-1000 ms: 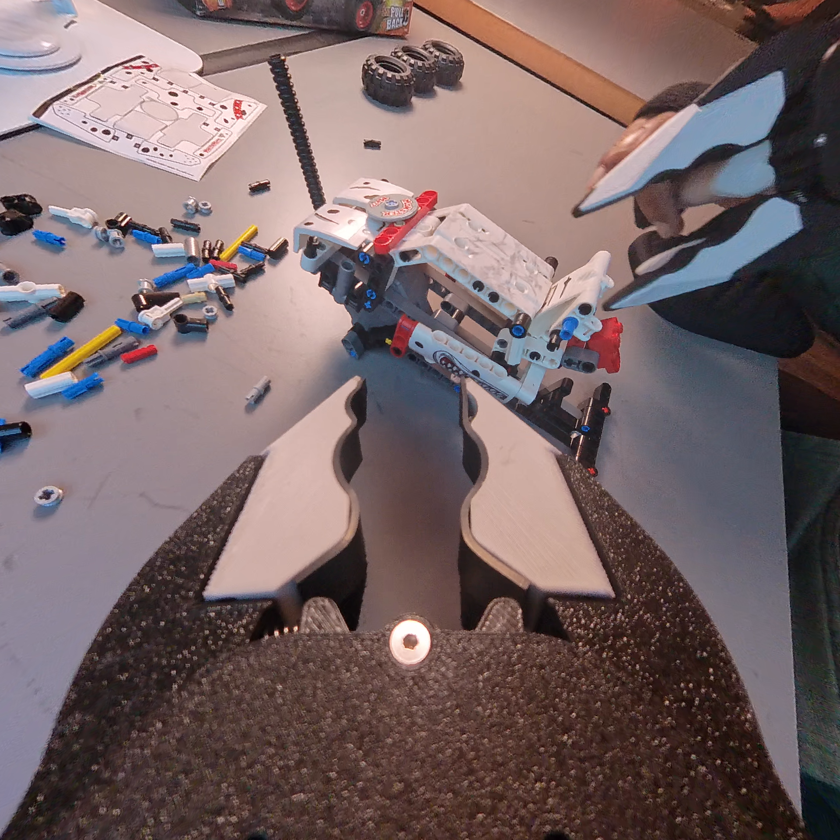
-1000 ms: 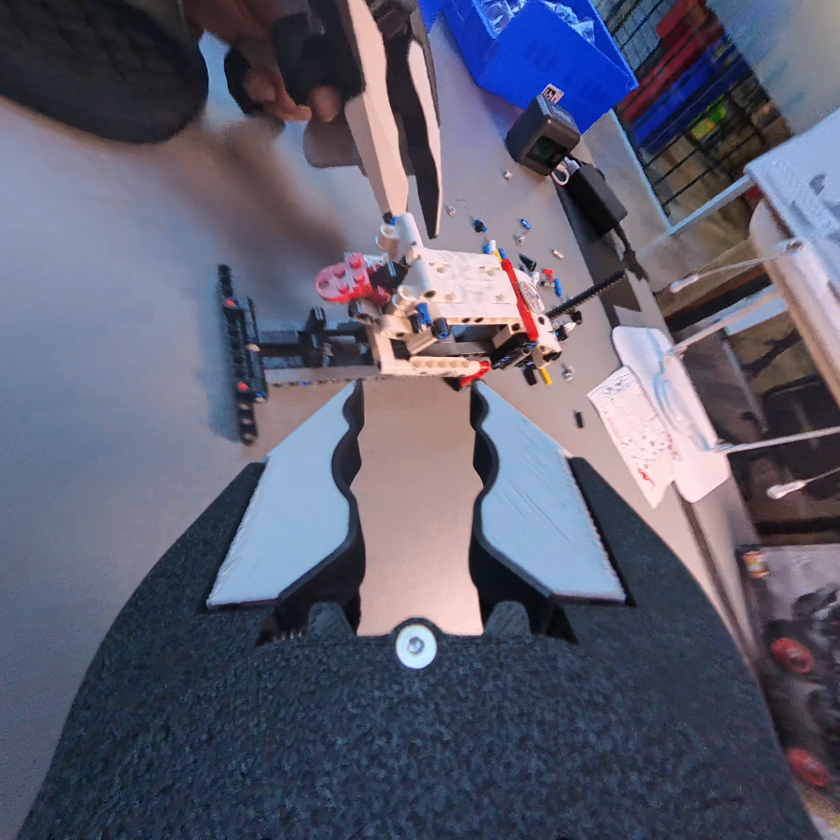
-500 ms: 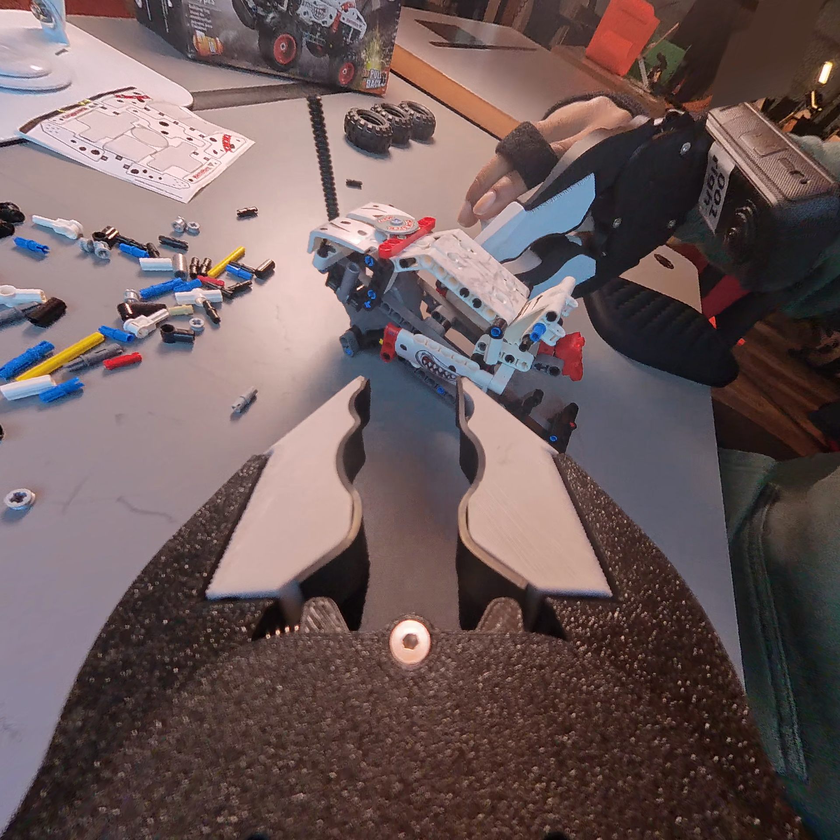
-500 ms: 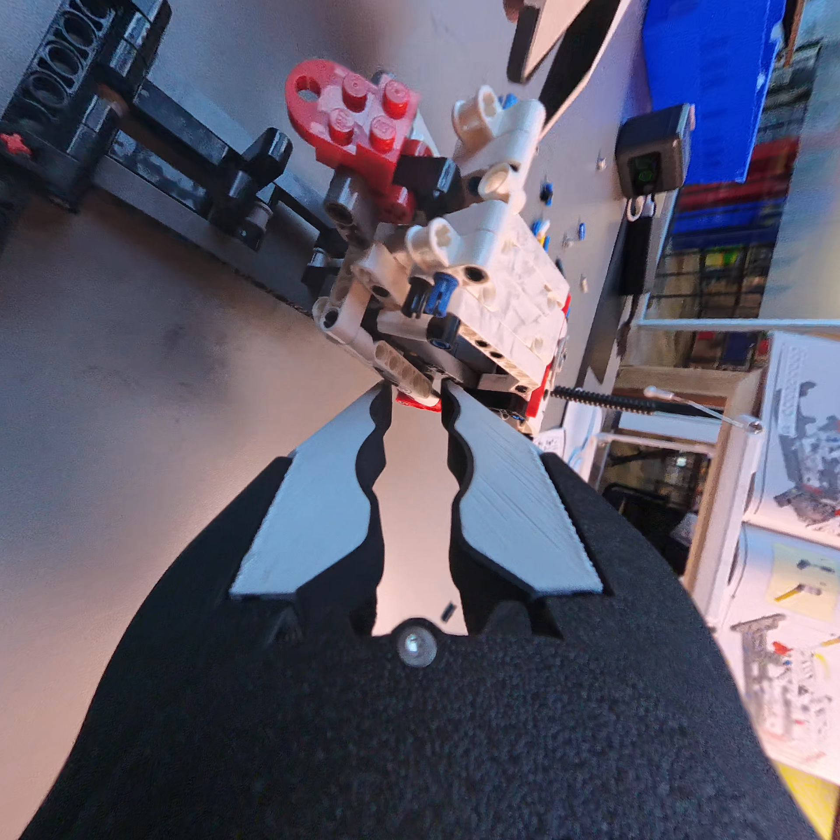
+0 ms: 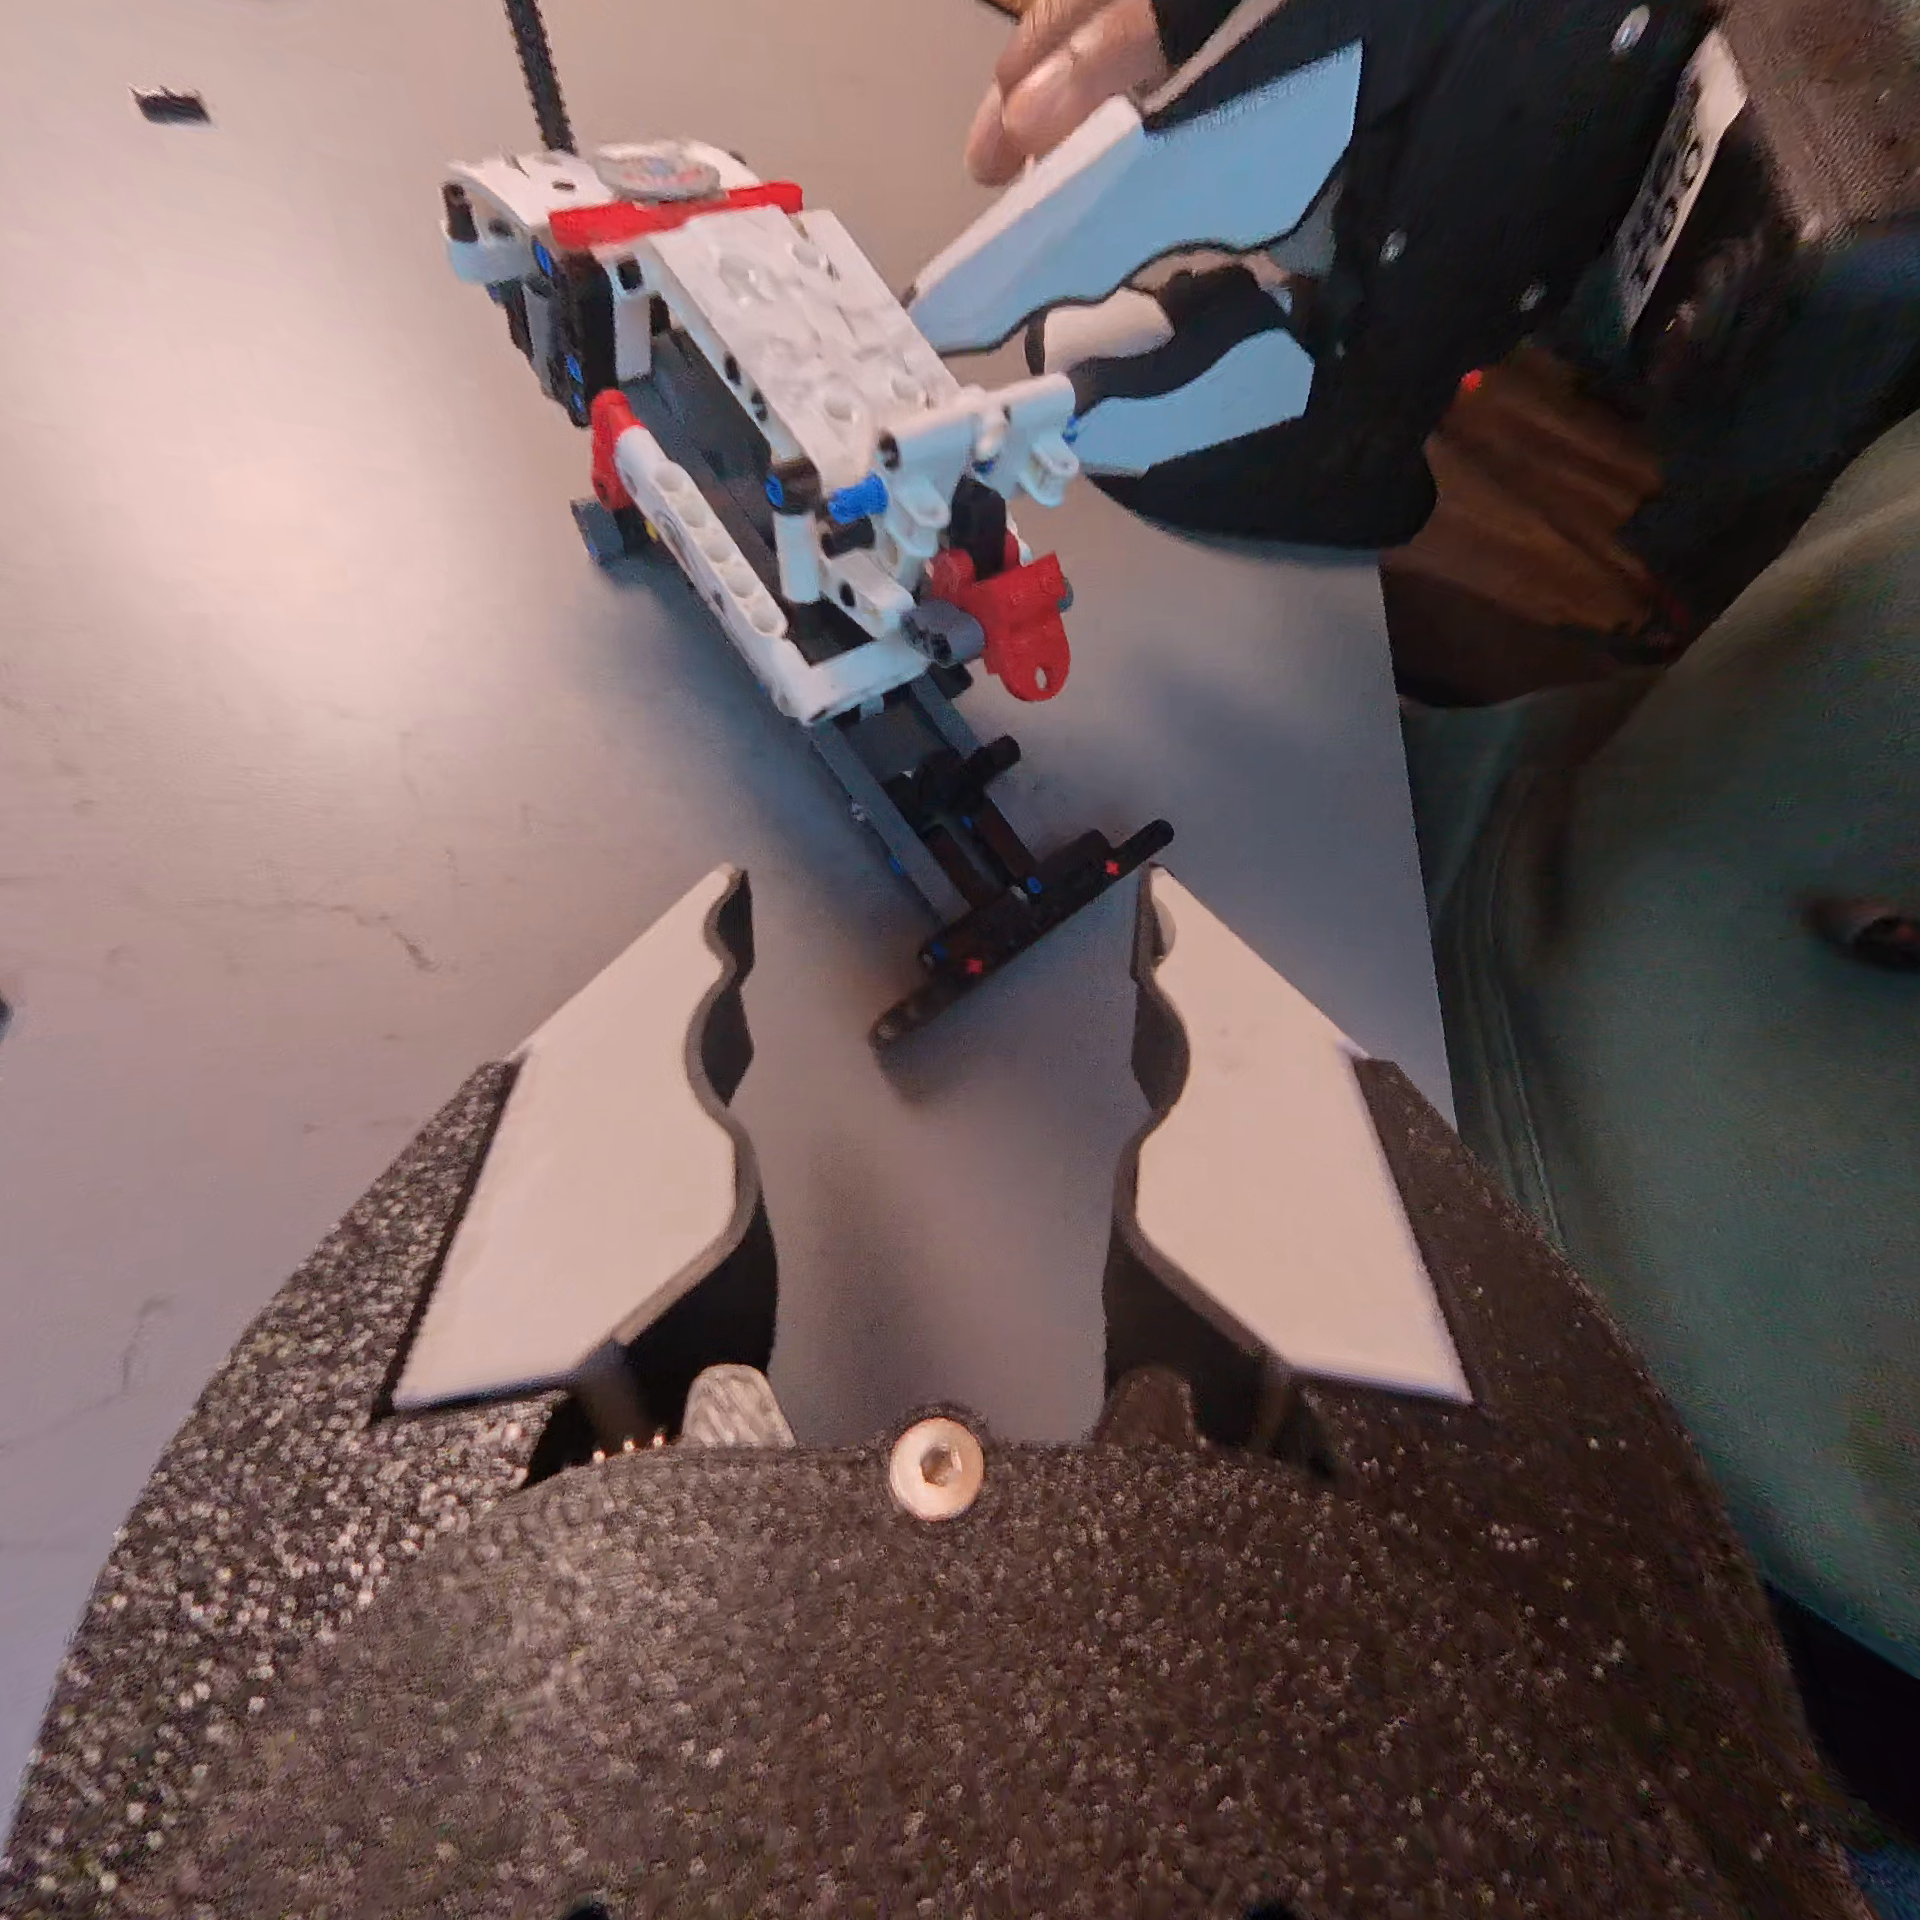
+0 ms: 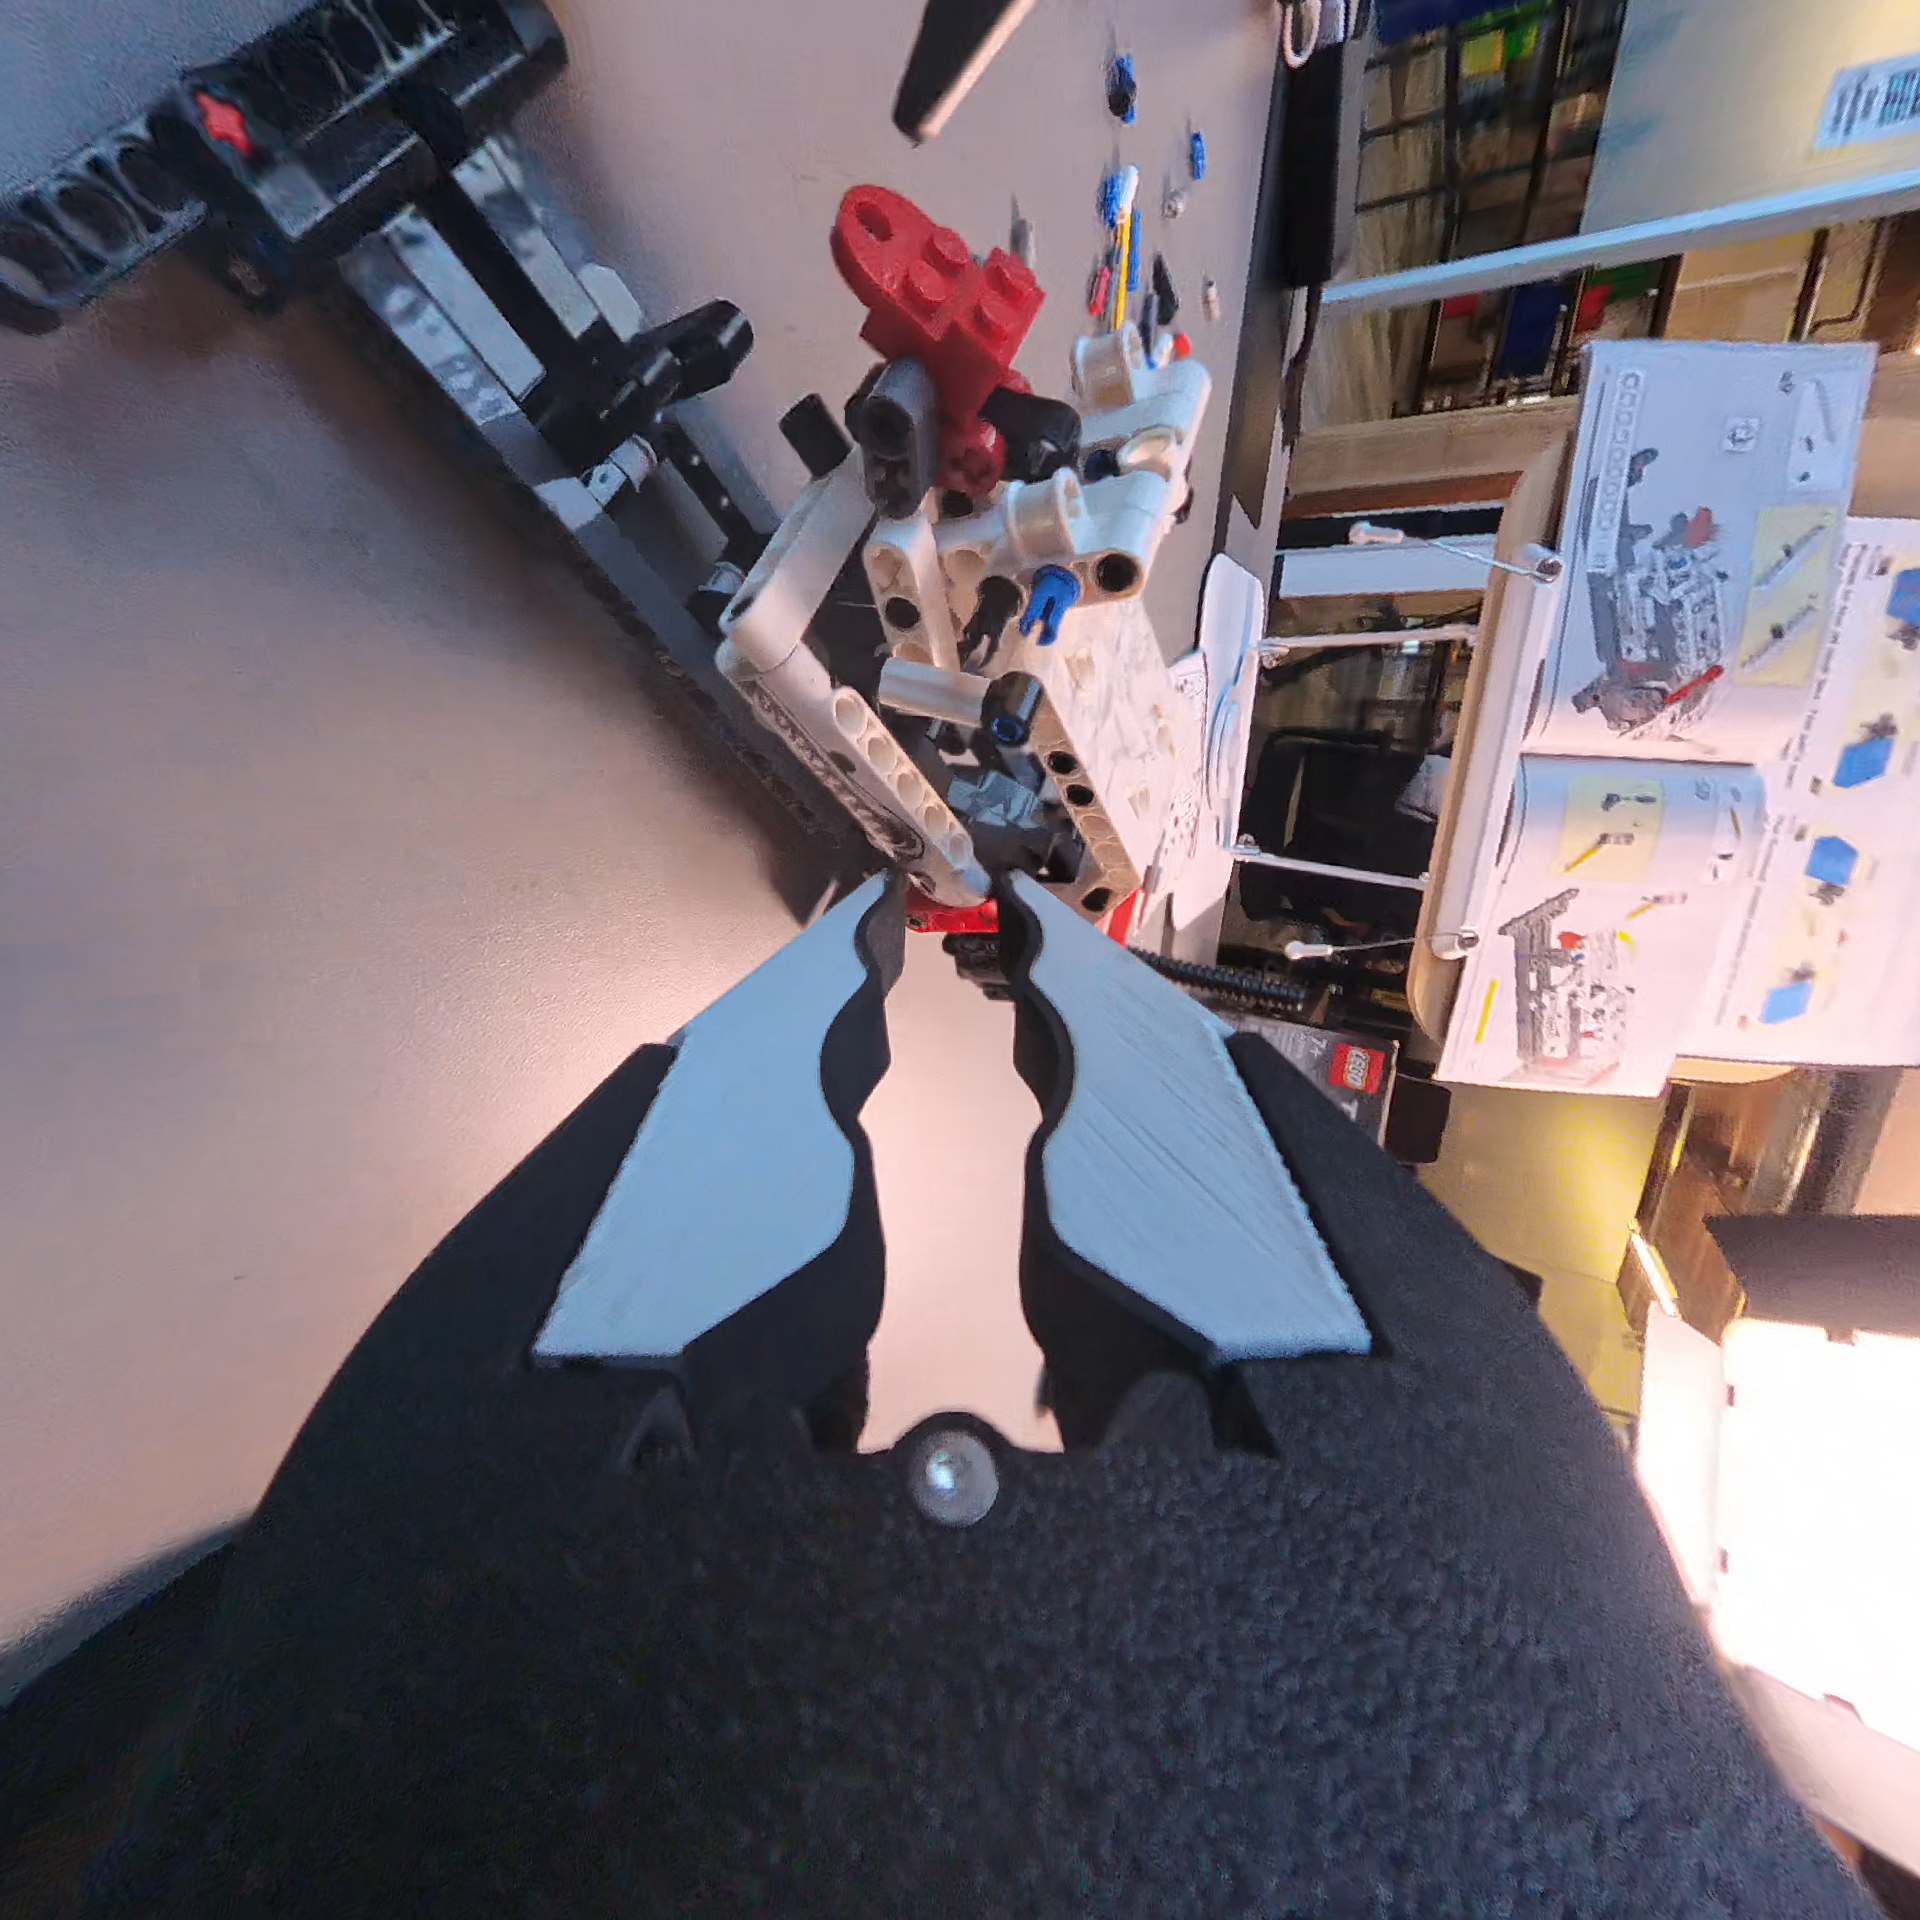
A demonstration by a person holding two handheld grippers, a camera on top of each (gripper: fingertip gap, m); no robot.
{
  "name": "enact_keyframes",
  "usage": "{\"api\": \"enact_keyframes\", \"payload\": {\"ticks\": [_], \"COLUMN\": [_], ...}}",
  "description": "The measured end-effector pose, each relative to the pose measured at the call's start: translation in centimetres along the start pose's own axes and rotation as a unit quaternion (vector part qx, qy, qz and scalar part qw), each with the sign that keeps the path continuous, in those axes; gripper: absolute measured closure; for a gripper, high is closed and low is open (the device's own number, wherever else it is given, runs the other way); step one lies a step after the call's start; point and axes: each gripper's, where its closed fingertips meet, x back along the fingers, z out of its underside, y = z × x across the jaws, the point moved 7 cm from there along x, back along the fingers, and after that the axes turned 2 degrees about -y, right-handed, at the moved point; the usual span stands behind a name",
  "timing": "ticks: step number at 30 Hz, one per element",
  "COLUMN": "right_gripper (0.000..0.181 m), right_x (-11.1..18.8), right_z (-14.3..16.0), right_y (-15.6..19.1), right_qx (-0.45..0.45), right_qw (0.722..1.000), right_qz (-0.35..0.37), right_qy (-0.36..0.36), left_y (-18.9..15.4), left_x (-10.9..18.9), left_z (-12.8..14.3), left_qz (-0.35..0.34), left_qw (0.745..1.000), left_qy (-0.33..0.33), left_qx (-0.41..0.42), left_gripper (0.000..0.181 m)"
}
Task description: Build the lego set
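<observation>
Right gripper (image 6: 945, 899) pinches the half-built white, black and red brick truck chassis (image 5: 790, 436) at twelve o'clock on the grey tabletop (image 5: 260, 623); left gripper (image 5: 940, 904) gapes empty (wheels unmounted, loose small plastic pieces (image 6: 1127, 239) remain).

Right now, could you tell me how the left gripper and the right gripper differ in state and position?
The left gripper is wide open; the right gripper is narrowed to a slim gap. The left gripper hangs by the black crossbar at the model's tail without touching it; the right gripper's tips sit at the white side of the lego model, though contact is unclear. Both have pale fingers on black textured bodies and point at the model.
</observation>
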Motion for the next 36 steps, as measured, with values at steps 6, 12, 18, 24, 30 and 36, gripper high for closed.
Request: {"api": "enact_keyframes", "payload": {"ticks": [6, 12, 18, 24, 30, 36], "right_gripper": [0.165, 0.165, 0.167, 0.169, 0.149, 0.131], "right_x": [0.2, 0.0, -0.6, -1.2, 0.9, -0.5], "right_z": [0.1, 0.8, 0.9, 0.9, 2.7, 7.1], "right_y": [0.2, -0.1, -0.2, -0.6, -2.9, -4.3], "right_qx": [-0.051, -0.091, -0.130, -0.139, -0.188, -0.218], "right_qw": [0.999, 0.995, 0.991, 0.990, 0.980, 0.970], "right_qz": [-0.018, -0.023, -0.035, -0.024, -0.032, -0.035], "right_qy": [-0.003, -0.015, -0.018, -0.016, -0.064, -0.096], "left_y": [-0.9, 0.7, 2.6, 5.4, 6.3, 7.1], "left_x": [-3.7, -2.9, -2.2, -1.4, 0.3, 2.4], "left_z": [1.9, 2.0, 1.5, 0.5, 0.6, 1.3], "left_qz": [-0.053, -0.050, -0.042, -0.074, -0.126, -0.169], "left_qw": [0.985, 0.982, 0.975, 0.966, 0.969, 0.970], "left_qy": [0.138, 0.132, 0.149, 0.177, 0.164, 0.144], "left_qx": [-0.088, -0.128, -0.156, -0.170, -0.133, -0.099], "left_gripper": [0.109, 0.151, 0.150, 0.140, 0.134, 0.128]}}
